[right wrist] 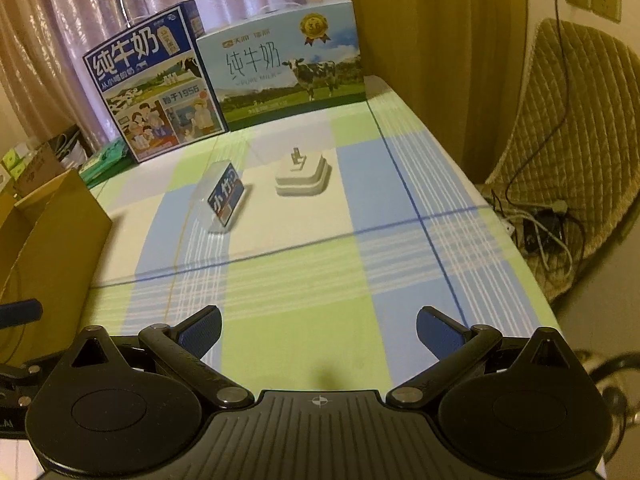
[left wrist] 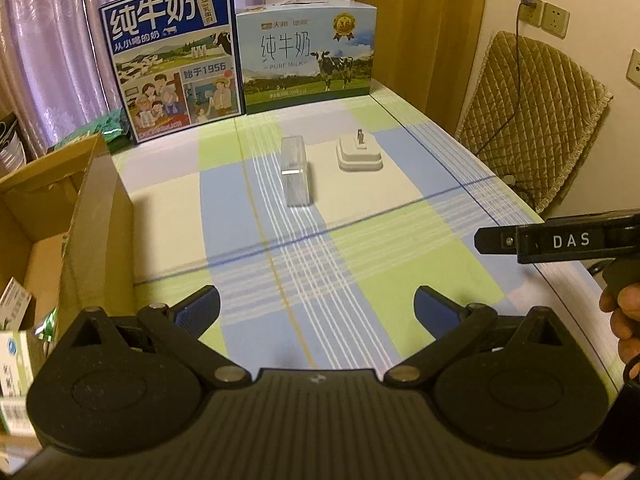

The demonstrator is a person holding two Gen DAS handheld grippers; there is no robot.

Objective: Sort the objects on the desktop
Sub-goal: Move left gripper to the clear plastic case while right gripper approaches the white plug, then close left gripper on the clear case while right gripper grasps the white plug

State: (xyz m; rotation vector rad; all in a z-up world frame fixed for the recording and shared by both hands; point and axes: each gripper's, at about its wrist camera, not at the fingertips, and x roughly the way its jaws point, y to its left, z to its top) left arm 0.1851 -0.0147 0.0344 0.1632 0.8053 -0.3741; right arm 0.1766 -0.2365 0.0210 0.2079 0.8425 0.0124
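Observation:
A clear plastic box [left wrist: 296, 172] with a blue label [right wrist: 225, 199] lies on the checked tablecloth mid-table. Right of it sits a white stepped charger base [left wrist: 359, 154] [right wrist: 303, 176] with a small metal plug sticking up. My left gripper [left wrist: 317, 312] hovers over the near part of the table, open and empty, well short of both objects. My right gripper [right wrist: 319, 330] is also open and empty, equally far back; in the left wrist view its black body [left wrist: 560, 240] shows at the right, held by a hand [left wrist: 624, 312].
An open cardboard box [left wrist: 60, 220] [right wrist: 48, 232] with small cartons inside stands at the left table edge. Two milk cartons, dark blue [left wrist: 172, 60] and light blue [left wrist: 308, 52], stand along the back. A quilted chair [left wrist: 532, 120] and cables [right wrist: 540, 224] are beyond the right edge.

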